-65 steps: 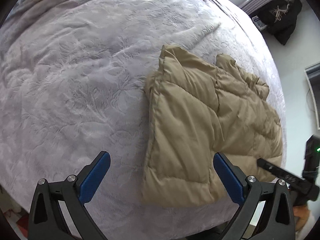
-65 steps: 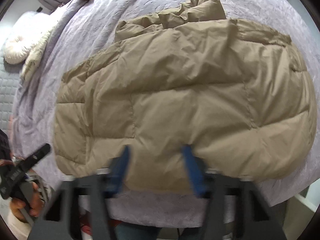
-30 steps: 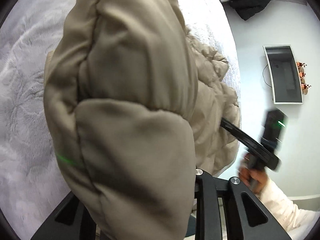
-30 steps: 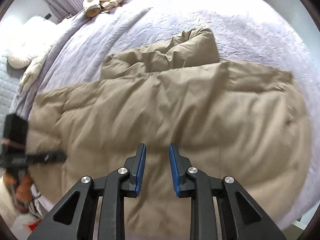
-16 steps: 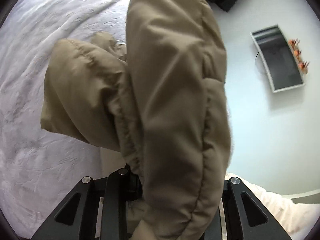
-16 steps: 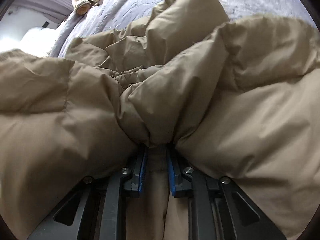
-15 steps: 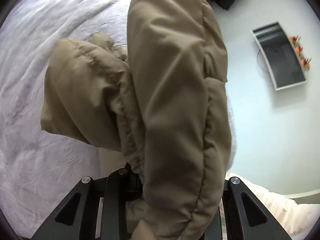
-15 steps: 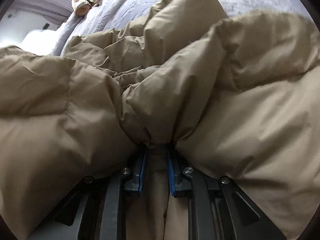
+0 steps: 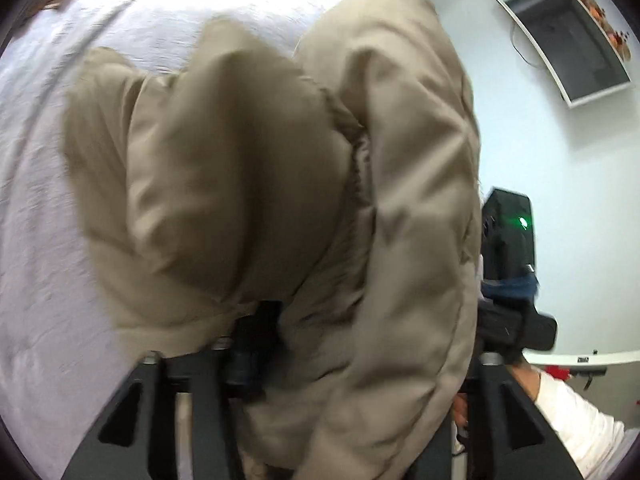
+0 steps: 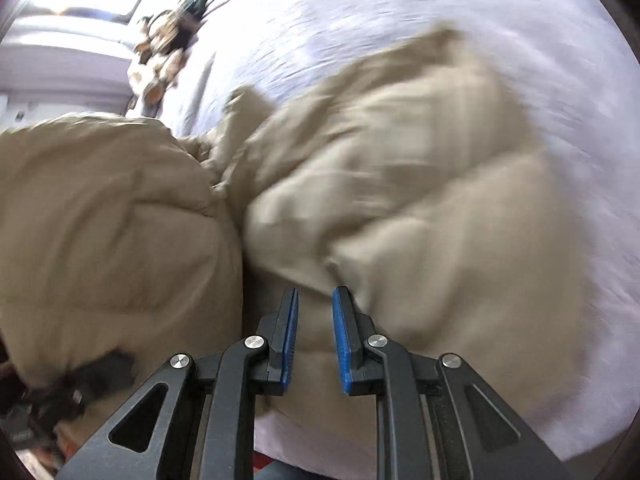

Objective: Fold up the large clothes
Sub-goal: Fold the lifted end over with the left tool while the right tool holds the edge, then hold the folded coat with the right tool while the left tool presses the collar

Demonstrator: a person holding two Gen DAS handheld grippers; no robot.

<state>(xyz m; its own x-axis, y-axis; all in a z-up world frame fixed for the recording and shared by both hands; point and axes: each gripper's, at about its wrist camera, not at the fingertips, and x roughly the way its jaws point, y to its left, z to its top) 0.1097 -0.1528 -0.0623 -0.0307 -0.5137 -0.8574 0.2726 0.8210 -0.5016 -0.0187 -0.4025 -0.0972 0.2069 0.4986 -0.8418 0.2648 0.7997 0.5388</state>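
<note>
**Jacket mid-fold over bed edge, both views motion-blurred**

Pale lilac bedspread (image 10: 460, 24) filled the background; a tan puffer jacket (image 10: 400, 184) lay bunched at its near edge, one thick part lifted at the left.

Left gripper (image 9: 352, 344): jaws were opening, padding bulging between and over them; whether the pads pressed it, I could not tell, the fingers being mostly hidden. Right gripper (image 10: 314, 336): blue pads narrowly parted, nothing visibly pinched between them, fabric just beyond the tips.

Judgement: to fold well, lay the lifted half squarely over the flat half, edges aligned, then press out trapped air; puffy fill will likely spring back.

Surroundings: patterned clothes (image 10: 164, 60) heaped far left, well apart; wall-mounted screen (image 9: 560, 28) far right. The lifted bulk blocked the left view.
</note>
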